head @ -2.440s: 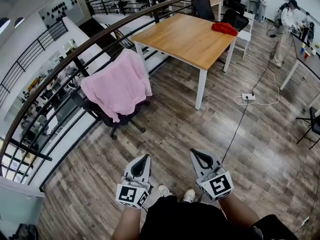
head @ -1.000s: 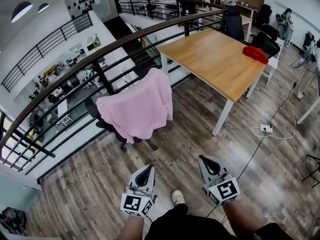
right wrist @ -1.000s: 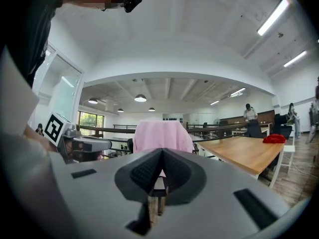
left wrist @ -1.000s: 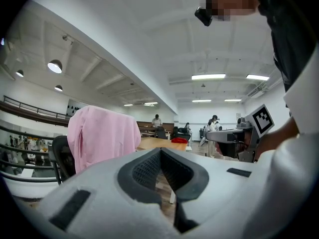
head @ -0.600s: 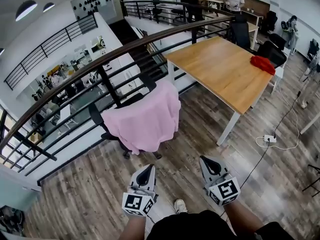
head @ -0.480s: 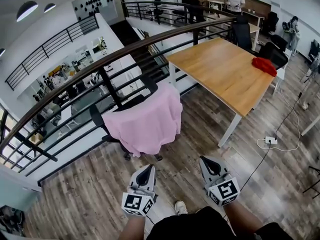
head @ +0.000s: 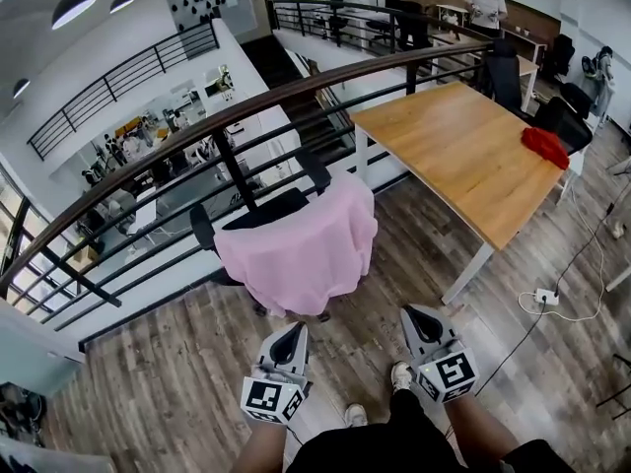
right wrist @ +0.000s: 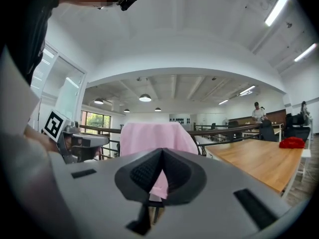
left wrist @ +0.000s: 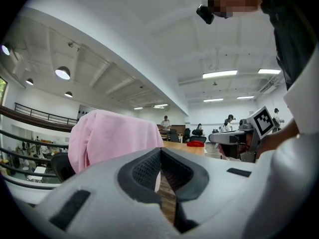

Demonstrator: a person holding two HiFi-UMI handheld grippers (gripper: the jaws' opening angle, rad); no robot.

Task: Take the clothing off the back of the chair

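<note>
Pink clothing (head: 301,254) on chair (head: 260,211) back | left gripper (head: 289,335), right gripper (head: 418,319) near chair, fingers (left wrist: 142,171) pressed together | risk: unopened, they push chair away

Plain pale pink clothing (head: 301,249) on a black chair (head: 258,210). Beside the chair, honey-brown wooden table (head: 463,151) on white legs, with a red cloth (head: 545,147). Under the chair, streaky grey-brown plank floor (head: 168,392). Before the chair, light grey left gripper (head: 293,329) and right gripper (head: 410,312), black-padded, with black-and-white square markers.
</note>
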